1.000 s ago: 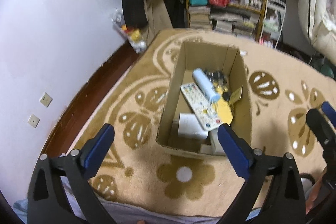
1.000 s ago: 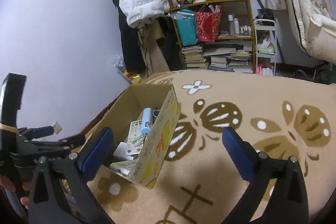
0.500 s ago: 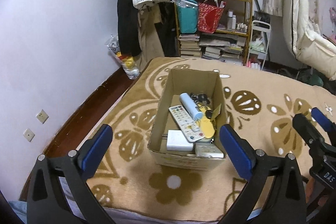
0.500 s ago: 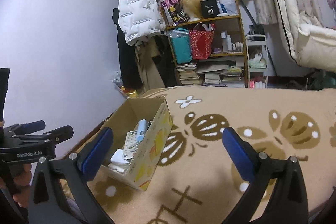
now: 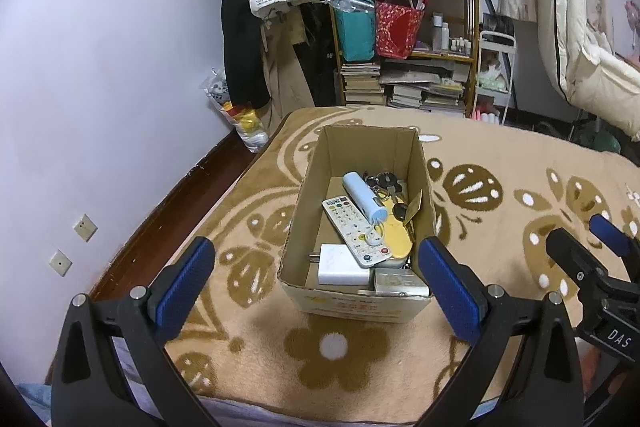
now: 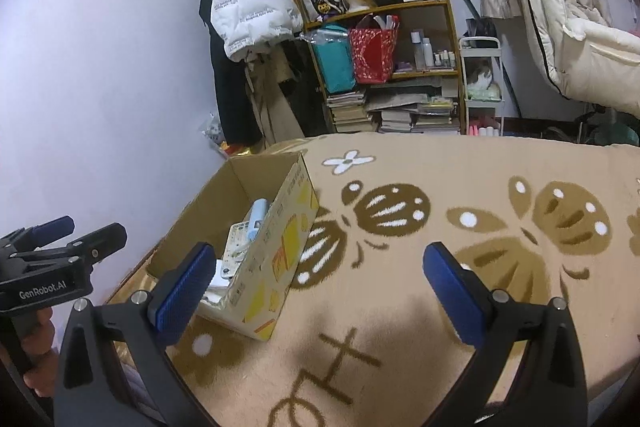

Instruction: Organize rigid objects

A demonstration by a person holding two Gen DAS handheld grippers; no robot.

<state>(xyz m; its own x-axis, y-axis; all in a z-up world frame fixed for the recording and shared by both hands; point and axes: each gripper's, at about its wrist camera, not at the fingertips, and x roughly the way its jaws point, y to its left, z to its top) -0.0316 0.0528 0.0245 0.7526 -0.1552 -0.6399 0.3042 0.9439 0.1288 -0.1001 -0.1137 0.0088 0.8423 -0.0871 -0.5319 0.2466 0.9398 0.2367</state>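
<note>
Two blue-padded grippers, my left gripper (image 5: 316, 283) and right gripper (image 6: 316, 285), hang with fingers spread wide and empty over the tan flower-patterned blanket (image 5: 500, 167). I see the open brown cardboard box (image 5: 304, 203) sitting on that blanket just beyond my left gripper; inside it lie a white remote control (image 5: 352, 227), a pale blue cylinder (image 5: 363, 195) across it, a white square charger (image 5: 340, 264) and a bunch of dark keys (image 5: 384, 181)

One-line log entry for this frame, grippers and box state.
left gripper: open, empty | right gripper: open, empty | open brown cardboard box: on beige patterned blanket, holds white remote control, pale-blue cylinder
</note>
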